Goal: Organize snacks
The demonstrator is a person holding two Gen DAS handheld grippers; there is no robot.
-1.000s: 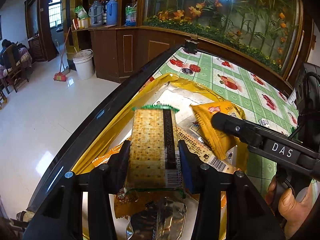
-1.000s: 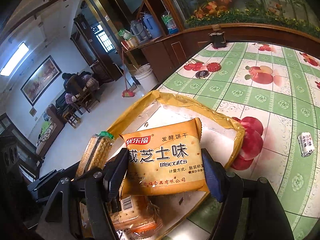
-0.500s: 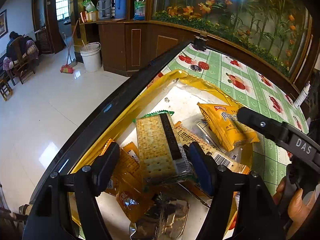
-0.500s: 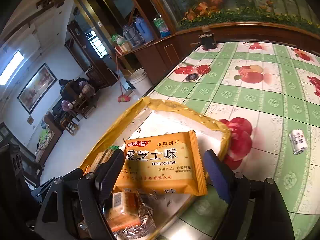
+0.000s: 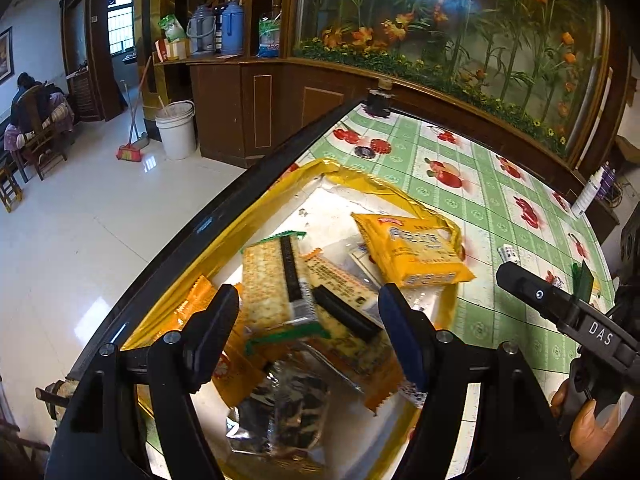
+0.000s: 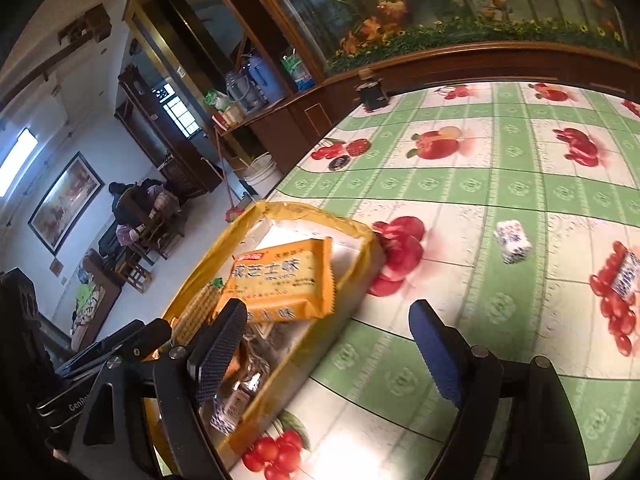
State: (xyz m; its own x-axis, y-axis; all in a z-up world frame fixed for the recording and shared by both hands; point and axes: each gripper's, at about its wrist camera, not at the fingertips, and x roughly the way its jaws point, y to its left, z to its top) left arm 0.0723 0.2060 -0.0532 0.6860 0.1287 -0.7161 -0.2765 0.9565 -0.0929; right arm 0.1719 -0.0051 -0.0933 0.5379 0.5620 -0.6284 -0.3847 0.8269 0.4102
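My left wrist view looks steeply down, close over the yellow tray (image 5: 416, 204); my right wrist view sits beside it, facing across the tablecloth (image 6: 500, 184). Both share the tray.

Left gripper (image 5: 308, 320): jaws have just been opening, cracker pack (image 5: 272, 280) released, now lying loose on the pile in the yellow tray (image 5: 404, 192). Right gripper (image 6: 332, 344): jaws also opened, orange biscuit packet (image 6: 280, 280) dropped into tray; gripper has swung right, now over the tablecloth (image 6: 500, 184).

Fruit-print tablecloth (image 6: 500, 184) carries a yellow-rimmed tray (image 6: 360, 236) and small wrapped sweets (image 6: 513, 241).
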